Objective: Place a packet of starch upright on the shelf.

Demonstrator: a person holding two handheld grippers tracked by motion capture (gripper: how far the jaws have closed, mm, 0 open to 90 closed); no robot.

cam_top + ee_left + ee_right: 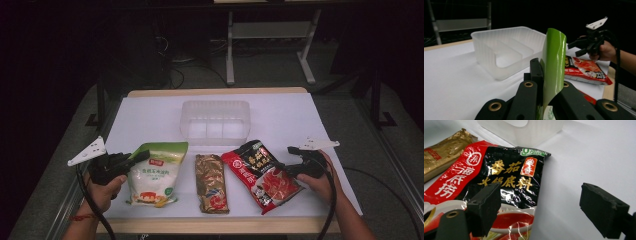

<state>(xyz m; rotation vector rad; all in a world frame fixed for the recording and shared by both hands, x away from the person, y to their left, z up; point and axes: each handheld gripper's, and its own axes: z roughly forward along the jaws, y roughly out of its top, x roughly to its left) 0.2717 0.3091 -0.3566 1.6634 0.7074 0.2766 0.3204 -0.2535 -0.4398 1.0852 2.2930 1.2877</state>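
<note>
A green and white bag (154, 172) lies at the table's front left, its top left corner lifted. My left gripper (141, 156) is shut on that green edge (553, 65), which stands up between the black jaws (544, 82). A brown and gold packet (211, 182) lies in the middle. A red and black sauce packet (261, 172) lies to its right, also seen close (506, 177). My right gripper (291, 161) stands open at that packet's right edge, one fingertip (485, 207) over the packet and the other over bare table.
A clear plastic bin (215, 121) with dividers stands at the middle back of the white table top (285, 117). The other hand and its gripper (589, 43) show far off in the left gripper view. Table legs and cables lie on the dark floor beyond.
</note>
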